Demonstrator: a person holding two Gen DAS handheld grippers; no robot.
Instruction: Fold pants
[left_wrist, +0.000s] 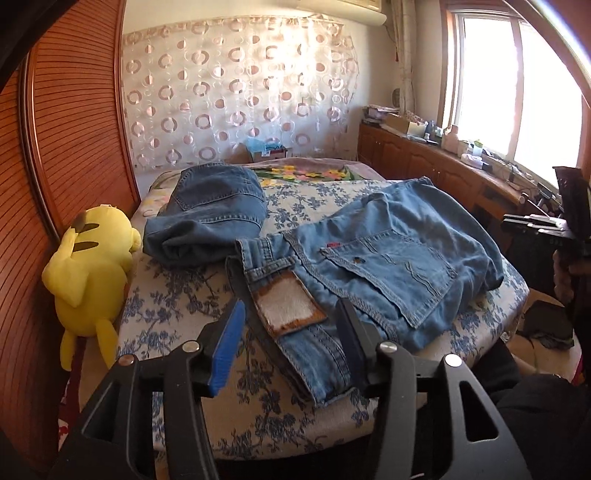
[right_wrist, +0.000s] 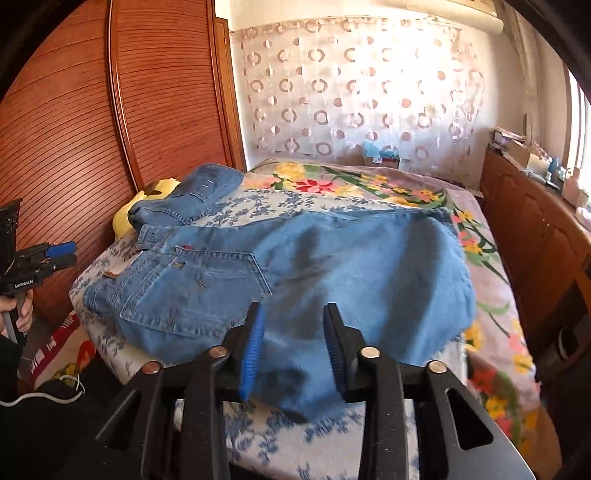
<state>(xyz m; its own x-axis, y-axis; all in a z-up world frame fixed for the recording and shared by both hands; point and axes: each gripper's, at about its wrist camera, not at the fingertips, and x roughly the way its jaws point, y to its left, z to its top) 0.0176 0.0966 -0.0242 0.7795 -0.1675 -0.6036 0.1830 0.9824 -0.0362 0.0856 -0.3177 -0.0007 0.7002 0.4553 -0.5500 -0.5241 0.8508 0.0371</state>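
With both tools parted and gripping nothing, the left tool (left_wrist: 291, 332) should pinch the jeans (left_wrist: 388, 251) waistband squarely while the right tool (right_wrist: 295, 343) takes the leg fold.

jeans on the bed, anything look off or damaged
The jeans lie rumpled, not flat. Their waistband, which lies between the open left tool's jaws, is twisted, and the leather patch there is worn pale with only a brown rim. A small dark mark, perhaps a hole, sits on the back pocket.

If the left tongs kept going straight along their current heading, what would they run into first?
Probably the waistband of the near jeans, already lying between the open left tongs; depth is uncertain.
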